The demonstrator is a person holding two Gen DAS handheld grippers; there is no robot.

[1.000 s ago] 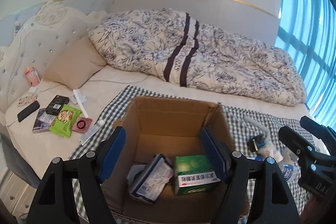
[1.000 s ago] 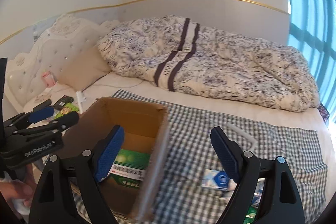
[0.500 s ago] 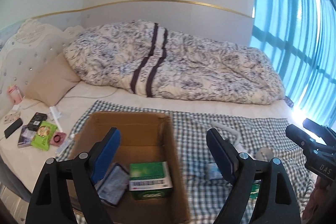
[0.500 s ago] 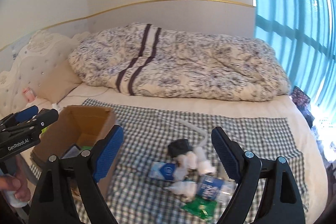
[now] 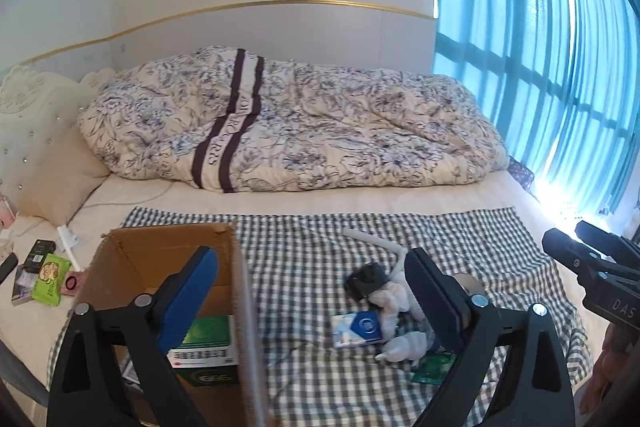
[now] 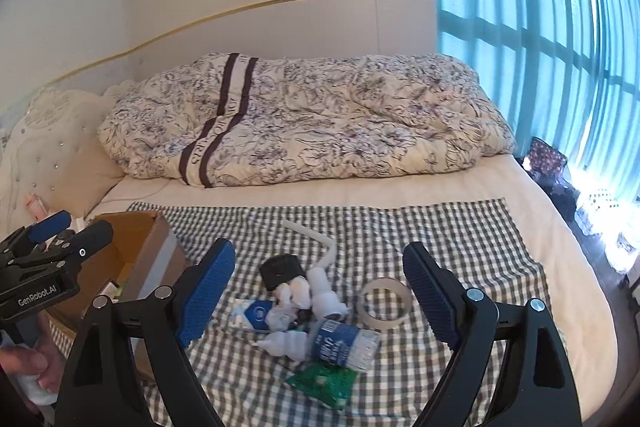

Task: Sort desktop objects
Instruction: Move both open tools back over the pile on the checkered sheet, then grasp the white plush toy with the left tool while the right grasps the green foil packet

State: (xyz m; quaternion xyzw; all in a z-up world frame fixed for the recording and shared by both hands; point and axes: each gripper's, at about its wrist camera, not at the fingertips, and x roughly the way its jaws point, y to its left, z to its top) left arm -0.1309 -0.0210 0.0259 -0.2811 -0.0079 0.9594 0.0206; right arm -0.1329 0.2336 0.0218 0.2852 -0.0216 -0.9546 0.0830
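A cardboard box stands at the left of a checked cloth on the bed, with a green carton inside. A heap of small items lies to its right: a black object, a blue-white packet, crumpled white wrappers, a labelled bottle, a tape roll and a green sachet. My left gripper is open, straddling the box's right wall. My right gripper is open above the heap, holding nothing.
A rumpled floral duvet fills the back of the bed. Small packets and a phone lie by the pillow at the left. Blue curtains hang at the right, past the bed's edge.
Both grippers have swung to the right, away from the box and toward the heap of items. The box has slid to the left of both views. Both stay open.
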